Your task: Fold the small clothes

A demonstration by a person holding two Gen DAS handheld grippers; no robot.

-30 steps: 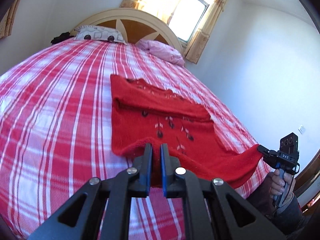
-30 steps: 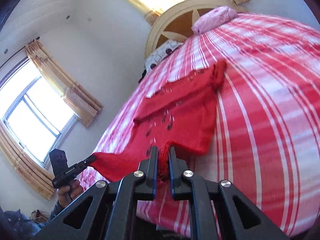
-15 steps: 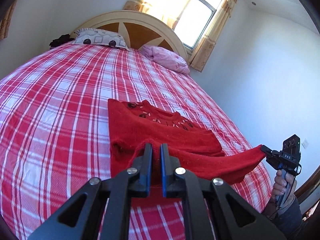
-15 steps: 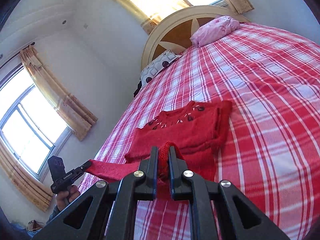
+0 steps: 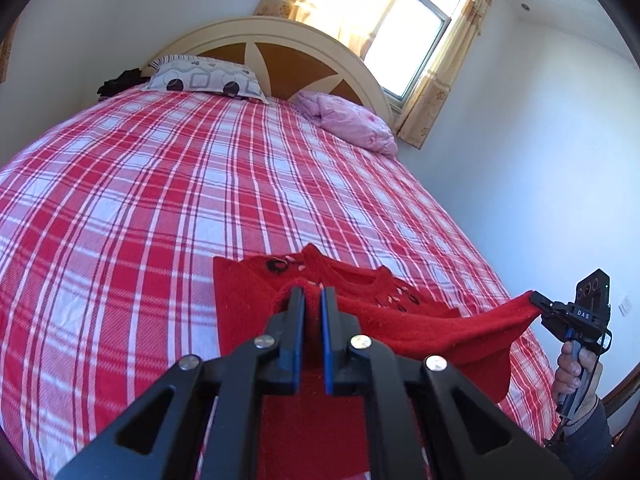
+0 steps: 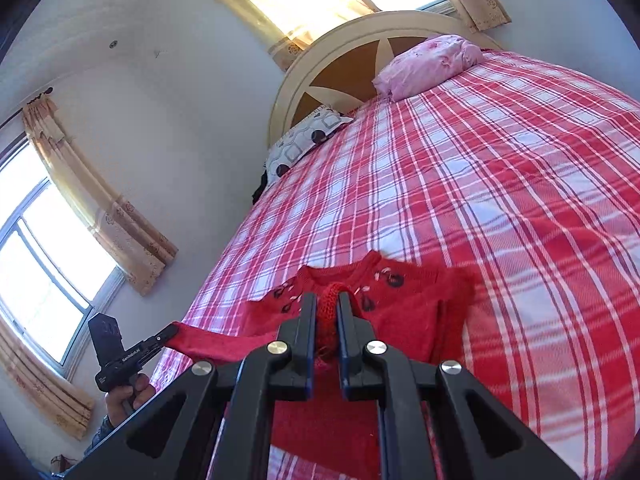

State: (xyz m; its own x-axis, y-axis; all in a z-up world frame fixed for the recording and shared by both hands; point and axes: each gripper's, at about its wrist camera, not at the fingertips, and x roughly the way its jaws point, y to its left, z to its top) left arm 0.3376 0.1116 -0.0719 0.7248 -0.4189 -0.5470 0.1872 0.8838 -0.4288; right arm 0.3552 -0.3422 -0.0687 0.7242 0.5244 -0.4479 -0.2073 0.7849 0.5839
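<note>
Sweater (image 5: pixel 256 312) lying on plaid bedspread (image 5: pixel 120 216) at 6 o'clock, hem lifting | left gripper (image 5: pixel 310 300) clamping red knit hem; right gripper (image 6: pixel 326 308) pinching hem too, pillows (image 5: pixel 204 78) at 12 o'clock

Bright daylight, window (image 5: pixel 404 36) glare blown out, sharp focus, fisheye bending, dark corner vignette

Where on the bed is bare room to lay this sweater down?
Bare plaid bedspread runs from the red sweater up to the patterned pillow and pink pillow. It is crowded only near the foot, around both grippers.
</note>
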